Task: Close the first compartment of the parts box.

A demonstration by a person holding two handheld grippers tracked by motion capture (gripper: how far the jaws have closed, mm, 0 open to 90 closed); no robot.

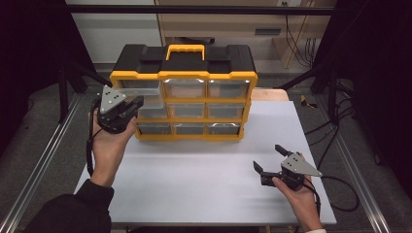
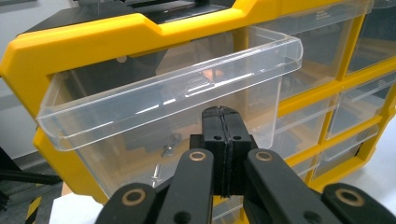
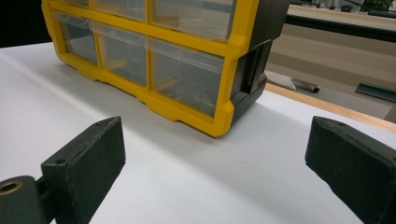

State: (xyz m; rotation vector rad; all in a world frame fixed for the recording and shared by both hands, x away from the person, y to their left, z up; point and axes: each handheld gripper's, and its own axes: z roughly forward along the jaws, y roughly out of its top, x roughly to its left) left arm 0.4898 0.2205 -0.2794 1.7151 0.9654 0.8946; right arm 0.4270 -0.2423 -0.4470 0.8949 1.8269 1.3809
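Top-left drawer [image 2: 168,98] of yellow organizer [image 1: 183,77] already pulled partly out, few screws [image 2: 169,144] inside. Left hand-held gripper [image 2: 223,119] jaws fully closed, nothing between, just before drawer front. Right hand-held gripper [image 1: 270,160] wide, empty, resting on worktop [image 1: 194,179]. Left to do, likely: take screws or push drawer back.

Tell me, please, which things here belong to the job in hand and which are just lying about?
In the job:
- clear top-left drawer, pulled partly out
- yellow organizer
- left gripper, shut, by the drawer front
- screws inside the drawer

Just about:
- right gripper, open over the table
- cables behind
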